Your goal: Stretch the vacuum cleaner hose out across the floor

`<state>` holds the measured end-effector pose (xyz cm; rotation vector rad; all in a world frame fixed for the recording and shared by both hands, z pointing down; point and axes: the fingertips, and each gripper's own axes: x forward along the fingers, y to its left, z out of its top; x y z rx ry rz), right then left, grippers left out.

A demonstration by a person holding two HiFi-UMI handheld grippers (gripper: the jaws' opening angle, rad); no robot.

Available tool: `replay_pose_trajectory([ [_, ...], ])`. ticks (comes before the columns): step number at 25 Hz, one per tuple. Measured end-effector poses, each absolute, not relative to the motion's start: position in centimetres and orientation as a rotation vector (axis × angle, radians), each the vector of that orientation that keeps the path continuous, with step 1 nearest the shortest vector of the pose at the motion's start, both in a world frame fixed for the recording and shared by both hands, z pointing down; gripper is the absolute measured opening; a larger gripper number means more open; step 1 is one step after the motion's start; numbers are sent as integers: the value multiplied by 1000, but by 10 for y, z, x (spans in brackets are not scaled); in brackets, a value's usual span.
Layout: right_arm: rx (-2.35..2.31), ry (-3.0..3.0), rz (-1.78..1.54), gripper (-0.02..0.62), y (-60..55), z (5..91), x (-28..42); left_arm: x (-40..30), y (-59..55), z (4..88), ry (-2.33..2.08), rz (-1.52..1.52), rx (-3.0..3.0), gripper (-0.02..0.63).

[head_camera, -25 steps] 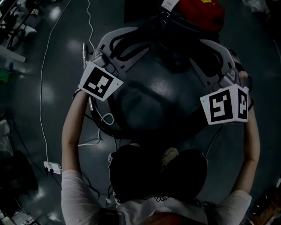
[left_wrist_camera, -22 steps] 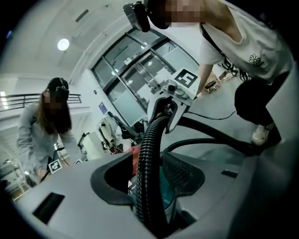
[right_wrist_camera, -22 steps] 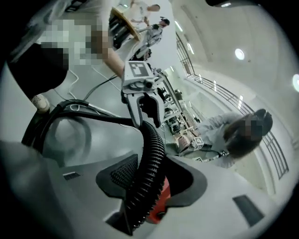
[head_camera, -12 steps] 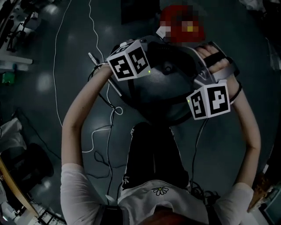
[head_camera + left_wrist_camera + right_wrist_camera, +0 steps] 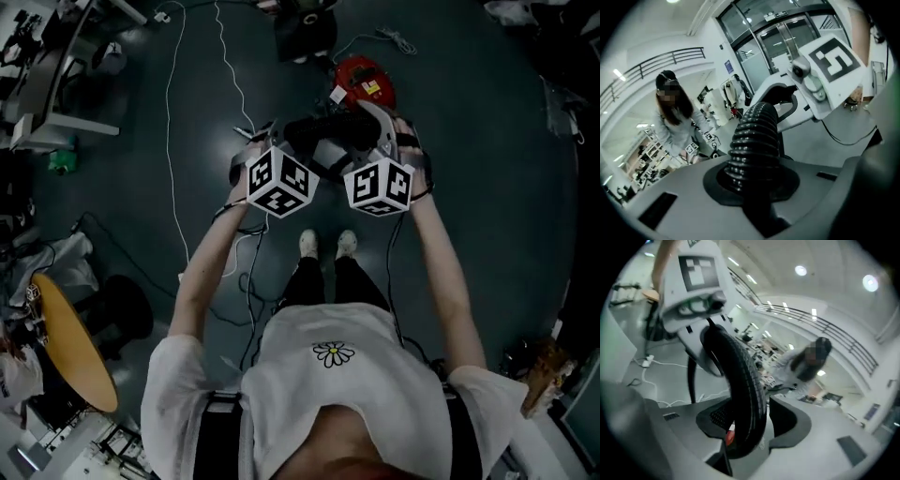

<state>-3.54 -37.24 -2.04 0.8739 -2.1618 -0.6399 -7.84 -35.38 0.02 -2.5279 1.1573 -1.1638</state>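
A: Is there any container here, and what is inside it?

B: Only one thing is like a container: the red round vacuum cleaner body (image 5: 364,82). It lies on the dark floor (image 5: 487,187), at 12 o'clock from the standing person (image 5: 347,375). Its inside is not visible.

A: And where is the hose?

B: The black ribbed plastic vacuum cleaner hose (image 5: 328,131) is held up in front of the person, at 12 o'clock. It is nearer to the person than the red body. A short length runs from one pair of tongs to the other.

A: How do the tongs stand?

B: The left gripper (image 5: 757,185) is clenched on the hose. Its jaws have just been closing, and the hose stands between the pads (image 5: 711,183). The right gripper (image 5: 747,427) grasps the same hose, which curves through between its black pads (image 5: 789,423).

A: Please count the things.

B: There is one hose and one red body. There are two grippers, each with one white cube of square markers (image 5: 281,183). Two white shoes (image 5: 307,244) are at 6 o'clock from the grippers. At least two thin white cables (image 5: 171,141) lie on the floor, at 10 and 11 o'clock. One round yellow table top (image 5: 70,347) is at 8 o'clock. In the gripper views, one other person in a grey top (image 5: 675,126) is well apart, in the background.
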Motion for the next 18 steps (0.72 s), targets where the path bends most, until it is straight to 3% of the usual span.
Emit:
replay_pose_trajectory([
  [3,1242,-2095,-540,204,-350,-20,2,-95,-314,-40,1302,-1100,-2441,78],
  [11,1462,-2122,359,204,-319,124,16,-120,-231,-86,1434,-956,-2479,78],
  [18,1449,-2179,275,169,-323,87,21,-168,-205,-63,1531,-963,-2594,78],
])
